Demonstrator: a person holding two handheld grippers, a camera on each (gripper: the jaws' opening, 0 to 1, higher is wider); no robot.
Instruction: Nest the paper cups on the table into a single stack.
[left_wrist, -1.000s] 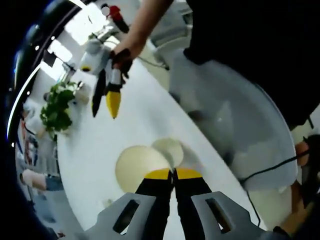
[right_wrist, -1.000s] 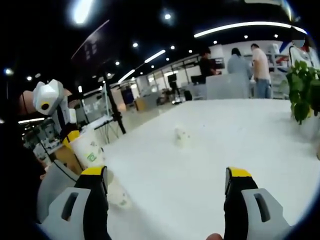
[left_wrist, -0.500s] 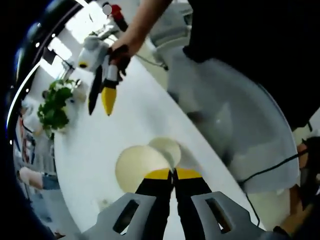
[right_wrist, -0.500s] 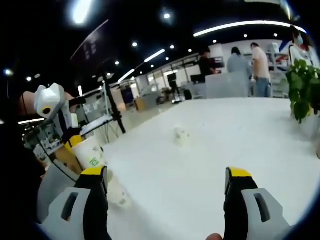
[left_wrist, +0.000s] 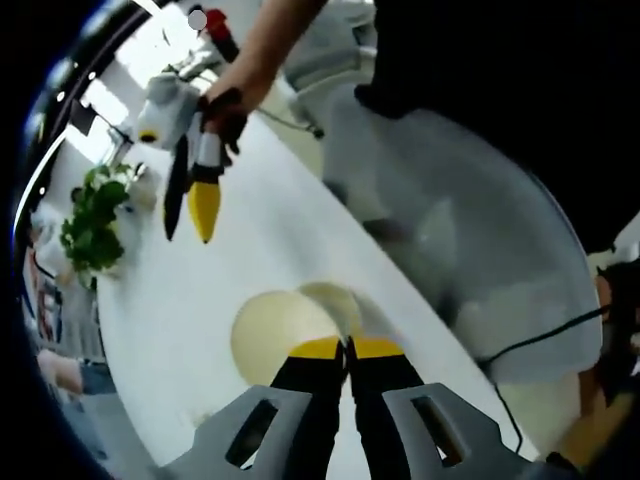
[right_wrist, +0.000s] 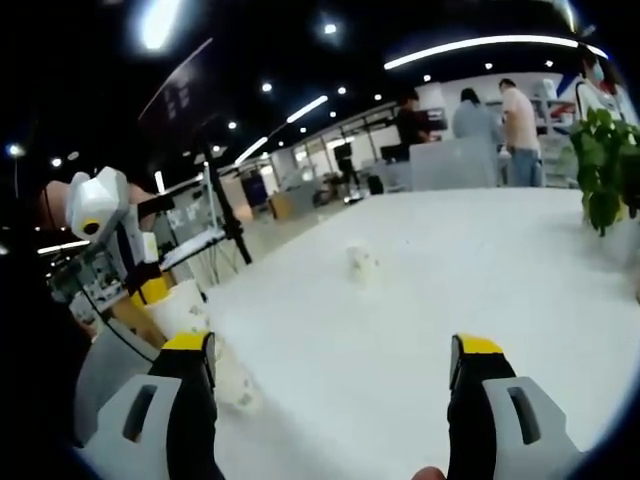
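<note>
Gripping the rim of a paper cup (left_wrist: 272, 335), the left tool (left_wrist: 348, 347) had its yellow-tipped jaws pressed together on the thin wall, the cup's open mouth facing the left gripper view and a second cup (left_wrist: 335, 298) lying just behind it, touching or nearly so, on the white surface (left_wrist: 260, 250). Seen from the right gripper view, that same held cup (right_wrist: 180, 308) hung at the near left edge of the surface under the left tool (right_wrist: 150, 290). Another small cup (right_wrist: 361, 262) stood alone toward the middle of the surface, well apart from the held one. The right tool (right_wrist: 333, 350) had its jaws spread wide with nothing between them, aimed across the surface toward that lone cup; in the left gripper view it (left_wrist: 195, 205) hung above the surface, held in the person's hand (left_wrist: 222, 105), jaws pointing down. Such cups were likely very light and thin-walled, easy to crush or tip, so a gentle pinch on the stiffer rolled rim seemed the safest hold. A potted plant (right_wrist: 605, 165) stood at the far side of the surface beyond the lone cup.
</note>
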